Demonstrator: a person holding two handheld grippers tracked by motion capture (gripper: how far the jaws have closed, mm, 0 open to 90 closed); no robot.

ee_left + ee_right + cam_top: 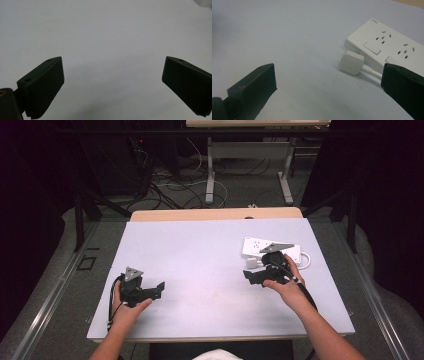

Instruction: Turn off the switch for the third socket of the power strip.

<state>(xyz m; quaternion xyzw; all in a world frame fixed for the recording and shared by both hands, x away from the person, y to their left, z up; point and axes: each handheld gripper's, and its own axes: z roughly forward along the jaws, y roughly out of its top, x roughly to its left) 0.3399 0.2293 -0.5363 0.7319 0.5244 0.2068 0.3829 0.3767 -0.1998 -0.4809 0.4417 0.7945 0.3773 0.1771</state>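
A white power strip [270,248] lies at the right of the white table top [200,250], and its sockets and switches face up in the right gripper view [387,41]. A small white plug [351,62] with a white cable lies against the strip's near edge [253,262]. My right gripper [249,276] is held just in front of the plug, open with nothing between its jaws [329,67]. At the left front of the table my left gripper [160,288] is also open and empty over bare table [113,62].
The table's wooden back edge [215,213] lies beyond the white top. Behind it on the floor are cables [170,187] and the legs of another desk [211,175]. Dark curtains close both sides.
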